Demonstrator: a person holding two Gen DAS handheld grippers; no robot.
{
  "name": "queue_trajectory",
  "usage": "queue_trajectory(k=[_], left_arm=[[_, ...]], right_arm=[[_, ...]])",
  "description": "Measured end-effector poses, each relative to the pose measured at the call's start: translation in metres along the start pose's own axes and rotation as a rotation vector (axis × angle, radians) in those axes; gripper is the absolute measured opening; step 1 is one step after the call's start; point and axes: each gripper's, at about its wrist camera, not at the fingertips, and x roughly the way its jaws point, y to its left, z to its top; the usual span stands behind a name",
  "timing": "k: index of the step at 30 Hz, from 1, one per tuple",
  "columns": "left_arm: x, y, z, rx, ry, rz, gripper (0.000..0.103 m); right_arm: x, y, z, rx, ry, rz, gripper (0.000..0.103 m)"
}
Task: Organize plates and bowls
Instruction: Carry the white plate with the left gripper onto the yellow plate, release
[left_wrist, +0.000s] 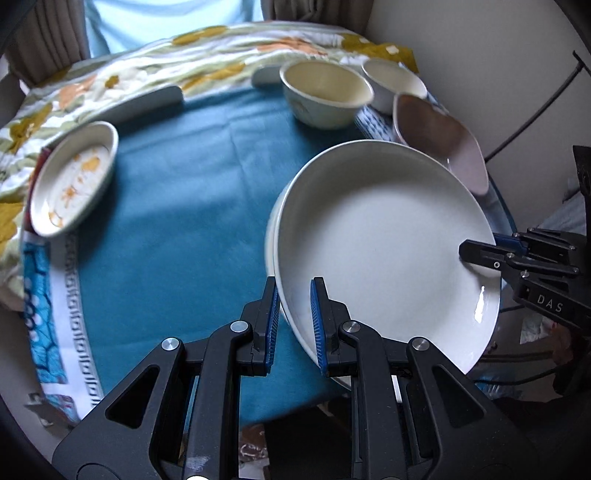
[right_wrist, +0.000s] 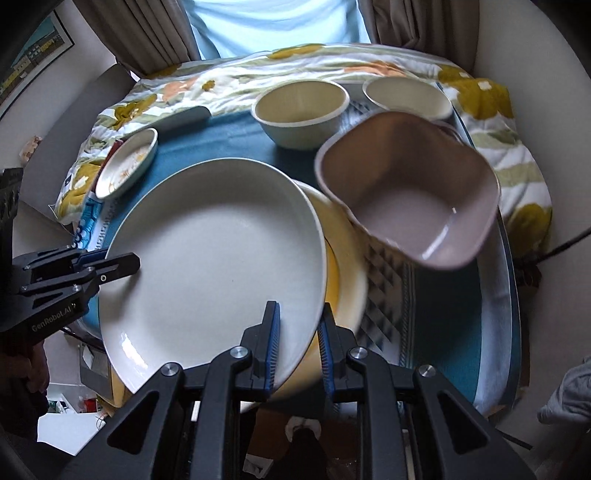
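Pretty cozy setup: the surface has a teal cloth over it, with a floral quilt in mustard, orange and green bunched along the far edge. Behind that, a bright window washes everything in pale daylight, framed by beige curtains. Plain off-white walls, plus a framed picture hanging at the left.

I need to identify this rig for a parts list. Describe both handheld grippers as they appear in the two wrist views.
Both are black plastic with triangular cut-outs, round silver pivot bolts and ribbed blue pads lining the fingers. The left gripper bears white "GenRobot.AI" lettering on its side, seen from the right wrist view. The right gripper shows white "DAS" lettering in the left wrist view. No cables or sleeves are clearly visible.
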Motion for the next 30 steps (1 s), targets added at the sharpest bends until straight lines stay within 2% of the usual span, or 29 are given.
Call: queue_trajectory(k=[5,14,30], left_arm=[[0.020,-0.009,-0.002,0.000,0.013,0.003,0.015],[0.048,-0.007,0.005,-0.009,0.029,0.005,0.015],[0.054,-0.031,0.010,0.148,0.015,0.196,0.015]], right_arm=[[0.010,-0.012,-0.010,0.002,0.008,-0.003,0.019],[0.020,-0.020,-0.008,-0.026,-0.002,-0.027,0.019],[0.022,-0.022,-0.008,-0.042,0.001,-0.041,0.019]])
